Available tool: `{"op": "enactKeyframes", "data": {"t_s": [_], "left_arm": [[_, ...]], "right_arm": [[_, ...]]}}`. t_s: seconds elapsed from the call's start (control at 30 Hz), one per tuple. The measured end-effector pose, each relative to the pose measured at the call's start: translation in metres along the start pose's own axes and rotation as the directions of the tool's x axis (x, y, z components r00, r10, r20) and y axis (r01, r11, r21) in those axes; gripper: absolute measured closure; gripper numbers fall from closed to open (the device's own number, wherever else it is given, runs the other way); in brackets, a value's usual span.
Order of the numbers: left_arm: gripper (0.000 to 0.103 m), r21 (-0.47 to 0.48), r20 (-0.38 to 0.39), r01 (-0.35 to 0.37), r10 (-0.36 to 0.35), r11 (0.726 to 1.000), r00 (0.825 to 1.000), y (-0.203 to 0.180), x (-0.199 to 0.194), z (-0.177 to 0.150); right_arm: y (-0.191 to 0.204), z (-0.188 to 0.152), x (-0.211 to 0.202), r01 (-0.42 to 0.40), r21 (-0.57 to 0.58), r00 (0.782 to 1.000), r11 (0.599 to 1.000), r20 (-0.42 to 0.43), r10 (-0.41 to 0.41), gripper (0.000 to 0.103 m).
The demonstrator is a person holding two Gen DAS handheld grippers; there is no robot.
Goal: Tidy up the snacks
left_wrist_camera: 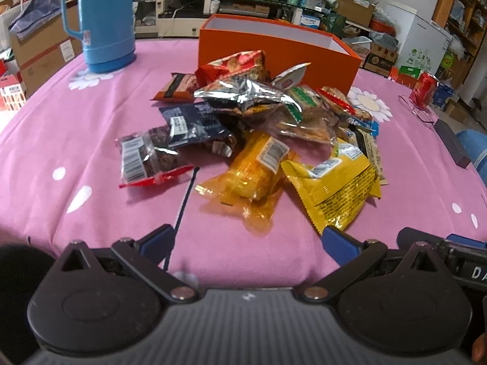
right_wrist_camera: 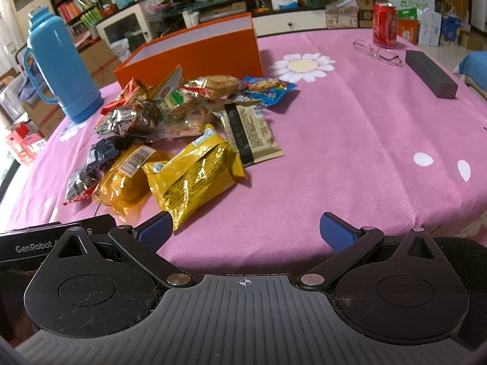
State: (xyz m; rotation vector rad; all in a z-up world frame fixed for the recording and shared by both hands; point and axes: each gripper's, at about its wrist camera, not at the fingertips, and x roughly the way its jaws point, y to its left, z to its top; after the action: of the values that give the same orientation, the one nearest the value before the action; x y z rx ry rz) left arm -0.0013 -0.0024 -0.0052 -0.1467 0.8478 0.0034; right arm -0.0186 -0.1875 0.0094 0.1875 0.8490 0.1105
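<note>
A heap of snack packets lies on the pink tablecloth [left_wrist_camera: 76,127] in front of an open orange box [left_wrist_camera: 274,48] [right_wrist_camera: 197,51]. Nearest to me are a yellow packet [left_wrist_camera: 338,188] [right_wrist_camera: 194,173], an orange-wrapped snack [left_wrist_camera: 252,179] [right_wrist_camera: 127,179] and a clear bag of dark snacks [left_wrist_camera: 146,158]. A silver foil bag [left_wrist_camera: 243,94] tops the heap. A beige bar [right_wrist_camera: 249,130] lies at its right side. My left gripper [left_wrist_camera: 246,240] is open, low over the cloth just short of the heap. My right gripper [right_wrist_camera: 246,231] is open too, its left fingertip [right_wrist_camera: 155,228] beside the yellow packet's corner.
A blue thermos jug [left_wrist_camera: 103,18] [right_wrist_camera: 61,70] stands left of the box. To the right are a red can [right_wrist_camera: 385,24], a pair of glasses [right_wrist_camera: 377,51] and a dark oblong block [right_wrist_camera: 430,74]. Cluttered shelves and cartons surround the table.
</note>
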Motion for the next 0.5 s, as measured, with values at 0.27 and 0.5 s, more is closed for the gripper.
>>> {"op": "enactKeyframes", "data": {"t_s": [0.27, 0.5], "left_arm": [[0.001, 0.017, 0.014, -0.006, 0.005, 1.0, 1.0, -0.0012, 0.0023, 0.0027], [0.001, -0.001, 0.013, -0.007, 0.007, 1.0, 1.0, 0.0012, -0.0002, 0.0027]], "right_arm": [[0.001, -0.002, 0.0093, 0.001, -0.007, 1.0, 1.0, -0.021, -0.001, 0.0], [0.0018, -0.0023, 0.008, 0.004, -0.013, 1.0, 1.0, -0.021, -0.005, 0.0]]}}
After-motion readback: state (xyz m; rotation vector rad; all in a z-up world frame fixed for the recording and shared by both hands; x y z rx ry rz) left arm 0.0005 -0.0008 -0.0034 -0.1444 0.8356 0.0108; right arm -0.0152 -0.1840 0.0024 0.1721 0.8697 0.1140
